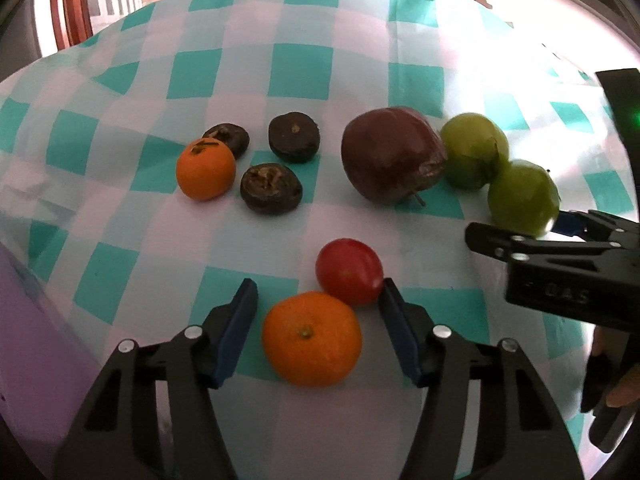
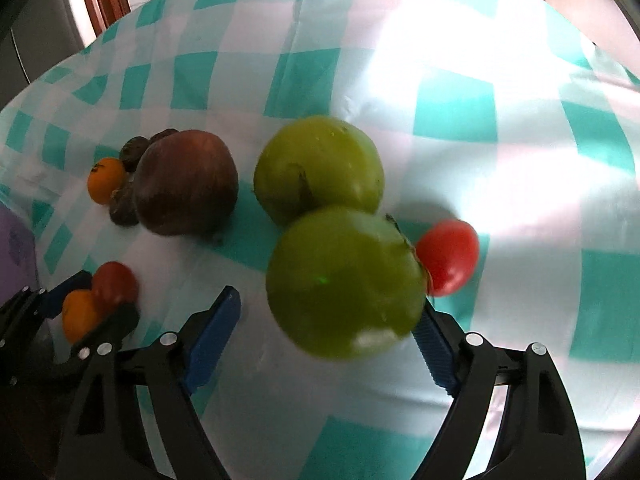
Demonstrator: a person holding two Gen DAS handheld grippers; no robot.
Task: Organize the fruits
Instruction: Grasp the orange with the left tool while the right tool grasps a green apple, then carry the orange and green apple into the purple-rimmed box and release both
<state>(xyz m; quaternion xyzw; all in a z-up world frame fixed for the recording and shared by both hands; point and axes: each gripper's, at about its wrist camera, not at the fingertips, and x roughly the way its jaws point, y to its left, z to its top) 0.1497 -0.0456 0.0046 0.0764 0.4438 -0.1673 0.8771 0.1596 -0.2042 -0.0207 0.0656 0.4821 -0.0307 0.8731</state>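
My left gripper (image 1: 318, 300) is open around an orange mandarin (image 1: 312, 338), with a red tomato (image 1: 349, 271) just beyond it by the right finger. My right gripper (image 2: 328, 320) is open with a green fruit (image 2: 344, 282) between its fingers, touching the right pad; it also shows in the left wrist view (image 1: 522, 196). A second green fruit (image 2: 318, 168) lies behind it, a second red tomato (image 2: 450, 258) to its right. A dark red apple (image 1: 392, 154), another mandarin (image 1: 206, 168) and three dark brown fruits (image 1: 294, 138) lie further back.
Everything rests on a teal and white checked cloth (image 1: 300, 72). A purple surface (image 1: 24, 320) lies at the left edge. Wooden furniture (image 1: 72, 12) stands behind the table. Bright glare covers the cloth's right side (image 2: 460, 60).
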